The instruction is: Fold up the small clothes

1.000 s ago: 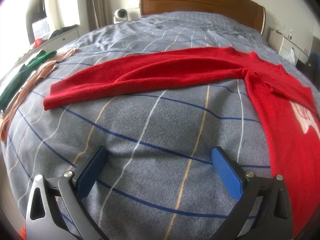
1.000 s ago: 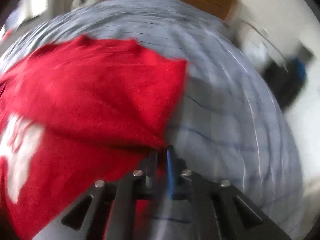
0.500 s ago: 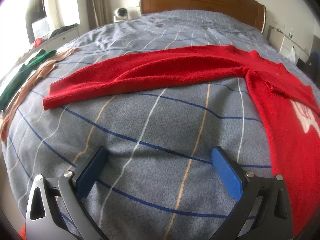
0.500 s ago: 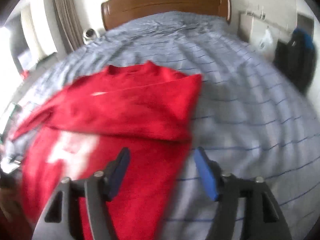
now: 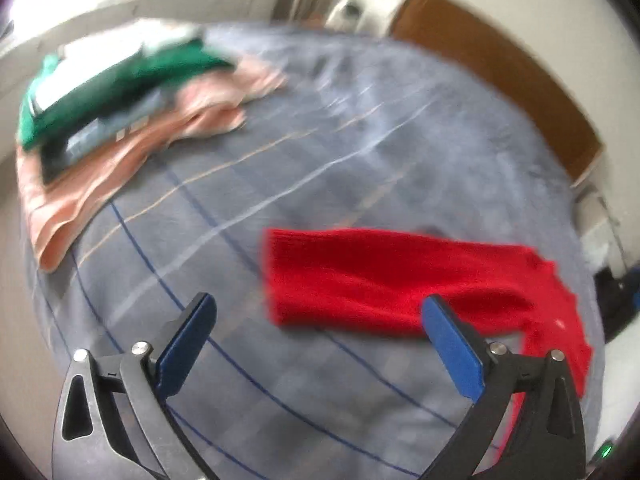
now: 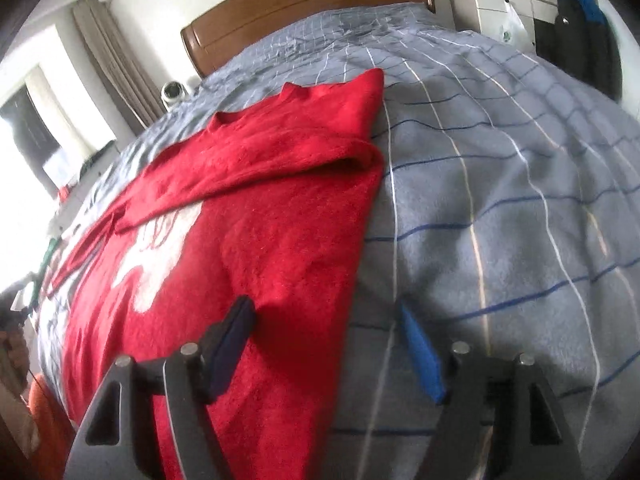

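My right gripper (image 6: 324, 344) jaws are opening, empty, over the red sweater (image 6: 256, 216) at centre-left; my left gripper (image 5: 316, 344) gapes wide below its outstretched sleeve (image 5: 384, 280), ready to fold it.

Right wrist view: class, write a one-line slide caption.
Open tool above a red sweater, one sleeve folded across it, on a checked bedspread.

1 red sweater (image 6: 280, 216), 1 bed (image 6: 520, 184), 1 wooden headboard (image 6: 304, 4), 1 green garment (image 5: 120, 80), 1 pink cloth (image 5: 120, 168), 2 grippers: left gripper (image 5: 316, 344), right gripper (image 6: 328, 344).
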`<control>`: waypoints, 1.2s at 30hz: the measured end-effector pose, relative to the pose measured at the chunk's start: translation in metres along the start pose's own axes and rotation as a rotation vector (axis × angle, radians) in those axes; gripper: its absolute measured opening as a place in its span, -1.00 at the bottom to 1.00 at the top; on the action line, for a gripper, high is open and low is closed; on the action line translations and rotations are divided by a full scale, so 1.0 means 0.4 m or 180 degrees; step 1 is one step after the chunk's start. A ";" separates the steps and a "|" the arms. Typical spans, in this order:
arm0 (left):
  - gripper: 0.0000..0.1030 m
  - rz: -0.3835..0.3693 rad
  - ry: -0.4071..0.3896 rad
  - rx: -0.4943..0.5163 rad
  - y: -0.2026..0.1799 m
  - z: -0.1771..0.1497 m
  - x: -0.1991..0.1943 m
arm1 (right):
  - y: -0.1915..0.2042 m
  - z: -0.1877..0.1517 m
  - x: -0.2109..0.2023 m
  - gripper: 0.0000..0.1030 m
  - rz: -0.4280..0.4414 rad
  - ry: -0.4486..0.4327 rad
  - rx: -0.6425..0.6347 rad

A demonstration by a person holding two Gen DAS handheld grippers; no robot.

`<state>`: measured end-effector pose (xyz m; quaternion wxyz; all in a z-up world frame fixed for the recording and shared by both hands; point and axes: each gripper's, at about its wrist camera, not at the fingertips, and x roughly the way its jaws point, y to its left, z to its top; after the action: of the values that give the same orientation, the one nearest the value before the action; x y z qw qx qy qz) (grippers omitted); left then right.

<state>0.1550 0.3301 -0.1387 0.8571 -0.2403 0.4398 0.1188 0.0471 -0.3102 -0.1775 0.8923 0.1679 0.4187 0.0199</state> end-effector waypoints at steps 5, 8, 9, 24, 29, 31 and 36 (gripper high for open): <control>0.10 0.0035 0.0233 0.0165 -0.005 0.044 0.084 | 0.019 -0.016 0.013 0.58 -0.0043 -0.0109 -0.0156; -0.97 0.0035 0.0337 0.0180 -0.036 0.058 0.088 | 0.009 -0.012 0.013 0.58 0.0019 -0.0121 -0.0122; -0.97 0.0009 0.0310 0.0191 -0.045 0.062 0.076 | 0.005 -0.013 0.011 0.58 0.0043 -0.0133 -0.0111; -0.97 -0.1407 0.0031 0.2260 -0.960 -0.079 -0.186 | -0.021 -0.026 0.007 0.61 0.0267 -0.0288 -0.0037; -0.36 -0.1558 0.0441 0.2414 -1.097 -0.227 -0.075 | -0.020 -0.027 0.008 0.61 0.0264 -0.0292 -0.0042; 0.28 -0.1578 0.0589 0.2340 -1.098 -0.266 -0.034 | -0.022 -0.026 0.009 0.61 0.0272 -0.0295 -0.0038; 0.44 -0.1209 0.0382 0.2399 -0.991 -0.294 -0.025 | -0.026 -0.027 0.007 0.61 0.0321 -0.0300 -0.0009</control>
<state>0.2317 -0.0701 -0.0674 0.8646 0.0066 0.4495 -0.2245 0.0395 -0.3166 -0.1894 0.9091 0.1882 0.3672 0.0575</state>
